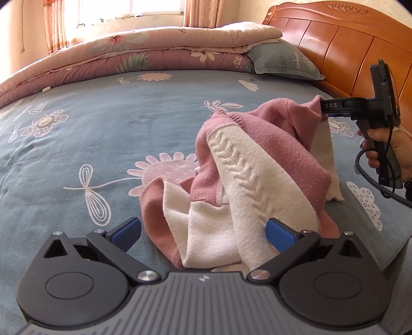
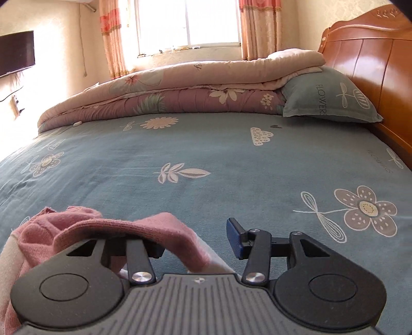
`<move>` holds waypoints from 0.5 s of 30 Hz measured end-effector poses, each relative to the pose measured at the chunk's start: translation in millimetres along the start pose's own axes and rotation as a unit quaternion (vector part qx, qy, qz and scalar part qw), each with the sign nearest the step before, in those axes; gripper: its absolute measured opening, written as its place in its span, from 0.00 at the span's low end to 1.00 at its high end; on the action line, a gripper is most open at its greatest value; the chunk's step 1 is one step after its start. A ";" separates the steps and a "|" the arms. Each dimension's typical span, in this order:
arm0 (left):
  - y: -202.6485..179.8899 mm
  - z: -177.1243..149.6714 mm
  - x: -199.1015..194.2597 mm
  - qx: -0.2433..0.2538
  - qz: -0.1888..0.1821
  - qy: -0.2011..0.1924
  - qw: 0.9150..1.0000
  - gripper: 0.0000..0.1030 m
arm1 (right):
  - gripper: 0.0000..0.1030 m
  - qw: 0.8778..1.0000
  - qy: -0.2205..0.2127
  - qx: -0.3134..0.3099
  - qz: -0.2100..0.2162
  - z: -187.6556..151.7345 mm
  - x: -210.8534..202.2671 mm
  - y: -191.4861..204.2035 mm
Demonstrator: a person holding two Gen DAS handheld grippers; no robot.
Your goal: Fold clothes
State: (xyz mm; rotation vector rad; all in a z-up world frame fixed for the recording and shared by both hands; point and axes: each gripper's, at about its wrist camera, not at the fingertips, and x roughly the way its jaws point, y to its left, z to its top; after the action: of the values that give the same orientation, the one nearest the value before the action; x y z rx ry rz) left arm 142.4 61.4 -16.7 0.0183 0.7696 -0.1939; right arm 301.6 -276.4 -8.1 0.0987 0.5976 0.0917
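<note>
now sweater [image 1: 257, 165] crumpled on bed [image 1: 116, 123]; right gripper [image 2: 198, 242] jaws apart, fabric draped.

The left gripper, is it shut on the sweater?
No, the left gripper has its jaws wide open around the sweater.

This is a home bedroom: a bed [image 2: 180, 159] with wooden headboard [image 2: 365, 59], pillow [image 2: 332, 95], folded quilt [image 2: 180, 87] and curtained window [image 2: 188, 23].

Item: knit sweater [image 1: 257, 165] | Colour: pink with cream panels, raised leaf-cable pattern | State: unfolded, crumpled in a heap | Pose: far right corner lifted, rest slumped | Location: near right of blue floral bedsheet [image 1: 103, 134]
</note>
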 end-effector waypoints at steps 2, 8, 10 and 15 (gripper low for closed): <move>0.9 0.5 0.6 0.000 0.001 0.001 1.000 0.99 | 0.51 1.000 -0.005 0.016 -0.023 3.4 -2.0 -19.2; 0.6 2.1 3.0 0.000 0.004 0.002 1.000 1.00 | 0.53 0.995 -0.002 0.046 -0.092 13.8 -8.9 -75.4; 0.0 2.1 3.6 0.000 0.005 0.003 1.000 0.99 | 0.55 0.992 0.001 0.058 -0.116 18.0 -10.9 -95.0; 1.0 2.5 1.7 -0.003 -0.002 0.002 1.000 1.00 | 0.57 0.977 0.006 0.088 -0.193 29.5 -16.8 -143.9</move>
State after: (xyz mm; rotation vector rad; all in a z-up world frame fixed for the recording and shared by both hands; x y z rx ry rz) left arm 145.6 61.8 -16.2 0.0112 0.7737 -0.1947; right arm 312.7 -422.9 8.3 0.1523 0.6262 -0.3375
